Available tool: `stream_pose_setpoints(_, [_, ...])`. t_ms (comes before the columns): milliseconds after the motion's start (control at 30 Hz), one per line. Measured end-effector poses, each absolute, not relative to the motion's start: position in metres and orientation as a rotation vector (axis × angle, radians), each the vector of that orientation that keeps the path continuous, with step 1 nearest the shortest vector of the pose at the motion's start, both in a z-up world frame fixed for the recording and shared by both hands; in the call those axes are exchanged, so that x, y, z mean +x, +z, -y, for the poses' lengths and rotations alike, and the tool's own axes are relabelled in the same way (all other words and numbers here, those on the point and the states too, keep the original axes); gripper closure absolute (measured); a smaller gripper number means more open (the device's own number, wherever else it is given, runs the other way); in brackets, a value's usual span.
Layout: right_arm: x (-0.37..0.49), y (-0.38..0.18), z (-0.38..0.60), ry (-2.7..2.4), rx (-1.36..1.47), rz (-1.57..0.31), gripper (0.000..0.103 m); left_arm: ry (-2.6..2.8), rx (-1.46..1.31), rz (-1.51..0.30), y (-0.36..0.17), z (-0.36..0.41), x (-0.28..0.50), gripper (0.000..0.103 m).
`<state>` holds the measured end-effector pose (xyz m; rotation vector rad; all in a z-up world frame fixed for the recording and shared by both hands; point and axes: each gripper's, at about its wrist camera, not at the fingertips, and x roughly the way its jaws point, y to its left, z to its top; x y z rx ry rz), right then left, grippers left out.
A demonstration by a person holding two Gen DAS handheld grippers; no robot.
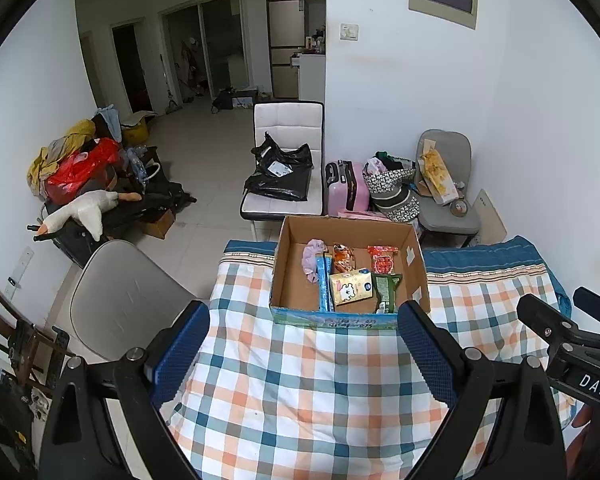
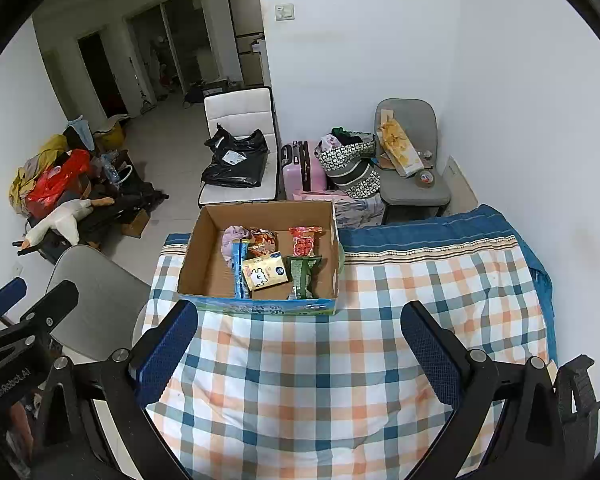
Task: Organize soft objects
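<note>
An open cardboard box (image 1: 288, 276) (image 2: 198, 256) stands at the far side of a table covered with a checked cloth (image 1: 300, 392) (image 2: 300, 380). In it lie a yellow tissue pack (image 1: 350, 286) (image 2: 265, 271), a green snack bag (image 1: 386, 290) (image 2: 304, 274), a red snack bag (image 1: 382, 260) (image 2: 305, 242), an orange snack bag (image 1: 344, 258), a blue packet (image 1: 324, 284) and a lilac cloth item (image 1: 312, 256) (image 2: 233, 238). My left gripper (image 1: 304, 348) is open and empty above the cloth, short of the box. My right gripper (image 2: 300, 344) is open and empty, likewise short of the box.
A grey chair (image 1: 120, 300) (image 2: 96, 300) stands left of the table. Beyond it are a white chair with a black bag (image 1: 280, 172), a pink suitcase (image 1: 348, 188), a patterned bag (image 1: 392, 188) and a second grey chair (image 1: 448, 184). Clutter with a plush goose (image 1: 80, 212) lies at left.
</note>
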<state>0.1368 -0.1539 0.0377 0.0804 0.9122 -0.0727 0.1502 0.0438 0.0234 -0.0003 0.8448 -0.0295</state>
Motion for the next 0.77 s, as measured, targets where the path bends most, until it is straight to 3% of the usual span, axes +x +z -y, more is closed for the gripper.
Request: stream_pose_setpoints(767, [0.1346, 0.0446, 0.1517, -0.06, 0.075, -0.891, 0.0, -0.031, -0.004, -0.835, 0.0281, -0.0417, 0.1482, 0.007])
